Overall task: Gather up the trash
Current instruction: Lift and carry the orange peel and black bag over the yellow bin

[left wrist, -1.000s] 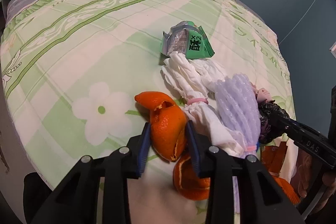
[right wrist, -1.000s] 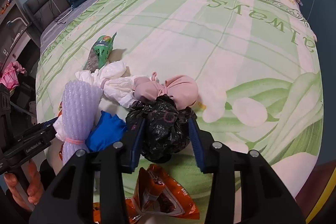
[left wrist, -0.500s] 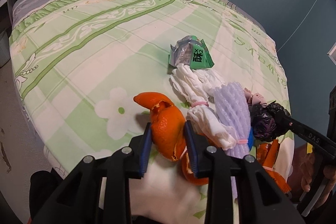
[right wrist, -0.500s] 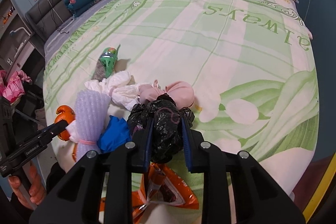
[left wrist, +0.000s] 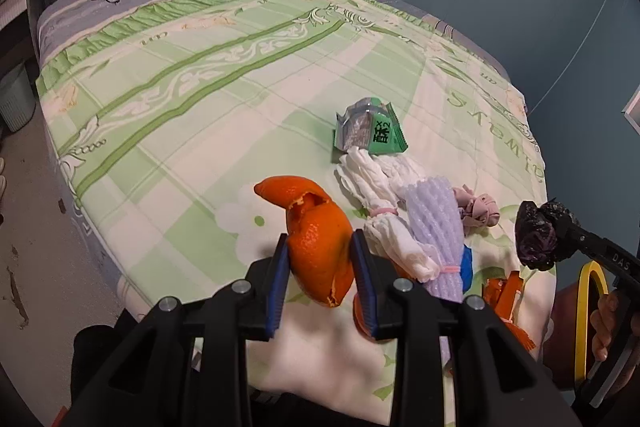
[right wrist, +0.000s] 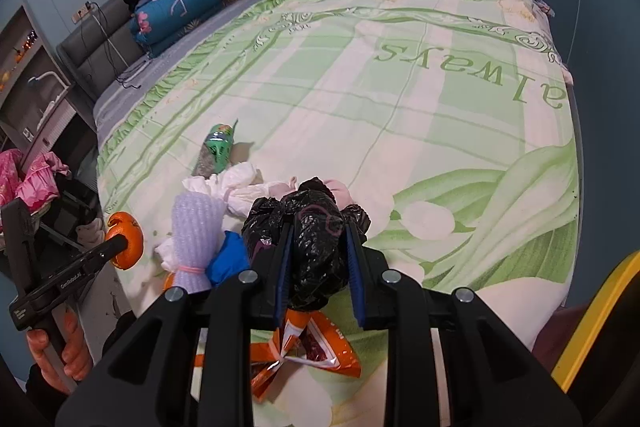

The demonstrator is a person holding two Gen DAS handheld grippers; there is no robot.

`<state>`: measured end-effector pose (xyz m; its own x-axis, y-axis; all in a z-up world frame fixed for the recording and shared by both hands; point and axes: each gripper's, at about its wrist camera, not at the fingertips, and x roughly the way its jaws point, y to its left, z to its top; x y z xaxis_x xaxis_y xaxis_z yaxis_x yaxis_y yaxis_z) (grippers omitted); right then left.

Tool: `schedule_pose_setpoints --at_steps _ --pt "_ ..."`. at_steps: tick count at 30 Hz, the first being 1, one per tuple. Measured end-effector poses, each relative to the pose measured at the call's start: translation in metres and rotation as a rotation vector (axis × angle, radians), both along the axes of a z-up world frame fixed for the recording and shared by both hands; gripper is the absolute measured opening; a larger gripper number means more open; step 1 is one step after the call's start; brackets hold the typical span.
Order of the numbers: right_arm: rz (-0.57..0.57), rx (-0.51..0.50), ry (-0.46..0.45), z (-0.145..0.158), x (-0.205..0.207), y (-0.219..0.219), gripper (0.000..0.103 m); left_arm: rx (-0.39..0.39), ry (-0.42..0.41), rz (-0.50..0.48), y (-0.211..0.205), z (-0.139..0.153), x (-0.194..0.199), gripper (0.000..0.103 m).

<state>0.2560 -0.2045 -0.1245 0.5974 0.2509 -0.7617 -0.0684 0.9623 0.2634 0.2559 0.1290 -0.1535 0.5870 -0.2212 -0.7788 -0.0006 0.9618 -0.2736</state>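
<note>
Green floral bed (right wrist: pixel 440 115) filling both views, trash pile lying near its front edge. Right claw (right wrist: pixel 318 269) clamping crumpled black bag (right wrist: pixel 316 247) between blue pads, holding it above pile. Left claw (left wrist: pixel 322 273) gripping orange peel (left wrist: pixel 316 239), raised off bed. White wrapped bundle (left wrist: pixel 384 211), purple foam net (left wrist: pixel 436 223), green wrapper (left wrist: pixel 370 131) lying beyond claws.

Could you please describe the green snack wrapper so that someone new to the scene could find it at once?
Start at the bed with its green-and-cream checked cover, then find the trash pile near its foot edge. The green snack wrapper lies at the pile's far end, just beyond the white tissue bundle. It is the only green, foil-lined piece there.
</note>
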Motion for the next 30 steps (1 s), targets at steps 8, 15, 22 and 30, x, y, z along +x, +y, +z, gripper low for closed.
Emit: schedule_pose_setpoints --at_steps 8,15,22,30 --pt "-0.003 0.028 -0.026 0.015 -0.022 -0.011 0.023 0.011 -0.066 -0.002 -0.001 0.031 -0.018 0.029" --pt "-0.012 0.036 -0.044 0.025 -0.041 -0.022 0.023 -0.007 -0.109 -0.017 -0.009 0.052 -0.033 0.029" --pt "-0.025 0.047 -0.075 0.038 -0.059 -0.036 0.023 -0.013 -0.158 -0.046 -0.026 0.077 -0.045 0.029" --pt "-0.037 0.065 -0.116 0.054 -0.076 -0.049 0.023 -0.028 -0.194 -0.079 -0.044 0.095 -0.056 0.029"
